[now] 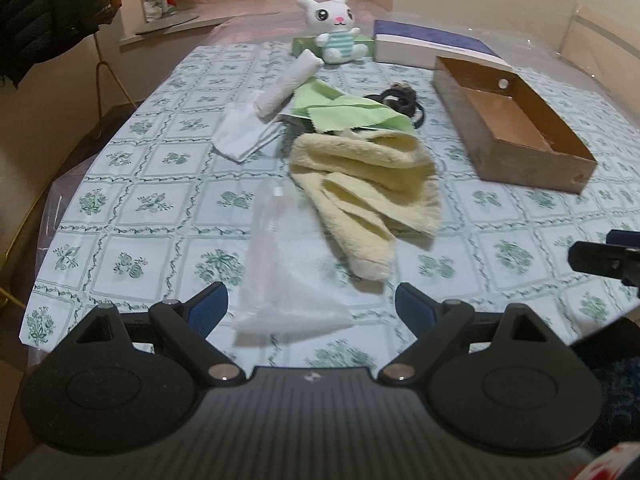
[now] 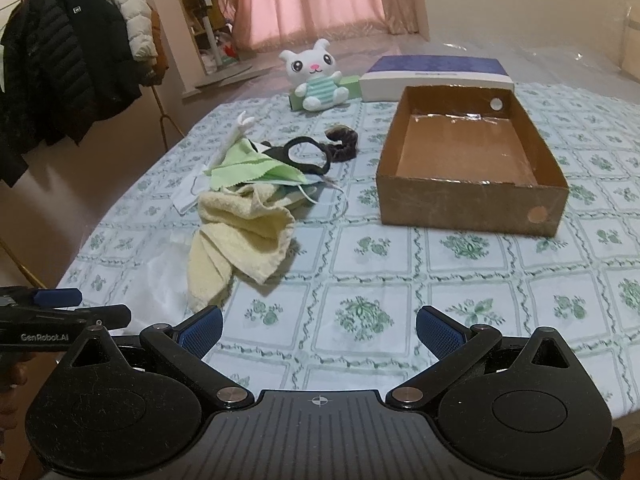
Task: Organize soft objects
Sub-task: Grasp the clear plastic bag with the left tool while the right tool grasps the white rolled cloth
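Observation:
A crumpled yellow towel (image 1: 364,184) (image 2: 240,232) lies mid-table, with a green cloth (image 1: 348,114) (image 2: 252,170), a white cloth (image 1: 244,132), a rolled white piece (image 1: 288,80) and dark hair bands (image 2: 316,152) behind it. A clear plastic bag (image 1: 280,272) lies just ahead of my open left gripper (image 1: 312,308), which holds nothing. My right gripper (image 2: 320,330) is open over bare tablecloth. An empty cardboard box (image 1: 516,128) (image 2: 468,164) stands to the right. A white plush bunny (image 1: 334,26) (image 2: 318,76) sits at the far end.
A purple-and-white box (image 2: 436,76) and a green tissue box (image 1: 304,44) sit at the back. Coats hang on a rack (image 2: 68,64) left of the table. The floral tablecloth (image 2: 480,300) is bare near the front right.

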The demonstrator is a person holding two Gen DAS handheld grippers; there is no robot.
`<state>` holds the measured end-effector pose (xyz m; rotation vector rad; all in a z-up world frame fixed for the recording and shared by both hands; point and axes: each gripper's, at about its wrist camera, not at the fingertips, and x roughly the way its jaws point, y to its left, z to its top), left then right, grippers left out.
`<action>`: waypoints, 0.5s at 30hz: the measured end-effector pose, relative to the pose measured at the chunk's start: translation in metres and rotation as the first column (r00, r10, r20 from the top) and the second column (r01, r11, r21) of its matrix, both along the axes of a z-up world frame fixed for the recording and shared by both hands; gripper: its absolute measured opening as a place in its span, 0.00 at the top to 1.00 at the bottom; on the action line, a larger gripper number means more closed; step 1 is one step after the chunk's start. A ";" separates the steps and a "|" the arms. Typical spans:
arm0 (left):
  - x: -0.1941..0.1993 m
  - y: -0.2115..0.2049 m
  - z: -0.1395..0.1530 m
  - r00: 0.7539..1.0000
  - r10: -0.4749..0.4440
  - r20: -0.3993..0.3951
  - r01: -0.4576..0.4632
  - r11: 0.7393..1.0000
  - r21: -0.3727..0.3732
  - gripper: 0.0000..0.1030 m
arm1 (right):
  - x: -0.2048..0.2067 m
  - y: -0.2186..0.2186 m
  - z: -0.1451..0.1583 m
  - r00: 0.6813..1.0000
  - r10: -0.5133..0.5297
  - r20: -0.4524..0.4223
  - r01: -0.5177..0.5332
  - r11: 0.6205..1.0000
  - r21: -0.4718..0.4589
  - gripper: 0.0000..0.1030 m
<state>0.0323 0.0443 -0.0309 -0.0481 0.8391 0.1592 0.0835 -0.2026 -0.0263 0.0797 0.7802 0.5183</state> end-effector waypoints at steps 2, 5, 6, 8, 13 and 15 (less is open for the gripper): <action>0.005 0.006 -0.001 1.000 0.007 -0.002 -0.007 1.000 -0.001 0.13 | 0.004 0.002 -0.001 1.000 0.007 0.007 -0.007 1.000 0.008 0.00; 0.013 0.014 -0.004 1.000 0.012 -0.003 -0.012 1.000 -0.005 0.13 | 0.011 0.005 -0.003 1.000 0.013 0.018 -0.013 1.000 0.011 0.00; 0.016 0.016 -0.005 1.000 0.015 -0.006 -0.015 1.000 -0.003 0.13 | 0.013 0.007 -0.003 1.000 0.014 0.024 -0.015 1.000 0.011 0.00; 0.022 0.020 -0.007 1.000 0.012 -0.006 -0.012 1.000 -0.003 0.14 | 0.019 0.009 -0.005 0.999 0.018 0.030 -0.018 1.000 0.012 0.00; 0.041 0.030 -0.014 1.000 0.006 -0.017 -0.006 1.000 -0.002 0.16 | 0.033 0.014 -0.008 0.999 0.024 0.036 -0.025 0.999 0.020 0.00; 0.048 0.032 -0.017 1.000 0.003 -0.022 -0.003 1.000 -0.001 0.17 | 0.039 0.016 -0.010 0.999 0.028 0.037 -0.029 0.999 0.024 0.00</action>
